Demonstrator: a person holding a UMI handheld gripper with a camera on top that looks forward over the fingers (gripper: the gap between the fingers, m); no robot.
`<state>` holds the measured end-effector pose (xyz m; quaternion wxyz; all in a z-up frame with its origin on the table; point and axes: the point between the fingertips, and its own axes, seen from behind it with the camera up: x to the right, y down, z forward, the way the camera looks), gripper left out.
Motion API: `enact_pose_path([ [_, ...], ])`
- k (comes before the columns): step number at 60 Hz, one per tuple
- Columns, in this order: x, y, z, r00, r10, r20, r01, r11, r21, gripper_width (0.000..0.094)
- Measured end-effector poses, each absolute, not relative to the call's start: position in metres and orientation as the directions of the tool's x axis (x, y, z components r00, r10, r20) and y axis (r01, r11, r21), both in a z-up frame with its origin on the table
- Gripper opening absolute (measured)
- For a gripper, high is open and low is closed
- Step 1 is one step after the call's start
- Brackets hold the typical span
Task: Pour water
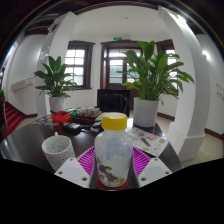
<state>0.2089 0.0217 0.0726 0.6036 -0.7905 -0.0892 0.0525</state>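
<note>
Gripper point(112, 170) clamped on clear bottle point(113, 155) w/ yellow cap point(114, 122), both pink pads point(88, 160) pressed to its sides, bottle upright. White cup point(57, 150) sits on dark worktop point(25, 145) just left of bottle, not touching; papers point(152, 140) to the right. Beyond: red items point(62, 117), 2 potted plants point(150, 75) nr windows point(118, 65)

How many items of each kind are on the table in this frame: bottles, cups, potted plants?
Bottles: 1, the yellow-capped bottle between the gripper fingers.
Cups: 1, the white cup beside the bottle.
Potted plants: 2, the left plant and the right plant.
Total: 4. Smaller clutter beyond the bottle is too unclear to count.
</note>
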Motion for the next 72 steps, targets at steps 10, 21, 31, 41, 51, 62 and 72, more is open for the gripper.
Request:
enact_pose_path([
  [10, 0.211, 0.013, 0.066, 0.981, 0.192, 0.038, 0.095, -0.294, -0.951, 0.0636],
  [21, 0.219, -0.031, 0.069, 0.992, 0.130, 0.003, 0.047, -0.336, -0.941, 0.0869],
  [31, 0.222, -0.099, 0.074, 1.000, 0.027, 0.009, 0.018, -0.352, -0.936, 0.0855],
  [41, 0.201, -0.151, 0.102, 0.999, -0.032, -0.008, -0.018, -0.323, -0.946, 0.0856],
  [51, 0.191, -0.173, 0.121, 0.998, -0.067, 0.002, -0.018, -0.297, -0.955, 0.0854],
  [62, 0.182, -0.188, 0.142, 0.998, -0.064, 0.006, -0.011, -0.261, -0.965, 0.0851],
  [72, 0.184, -0.196, 0.150, 0.995, -0.104, -0.002, -0.026, -0.226, -0.974, 0.0843],
])
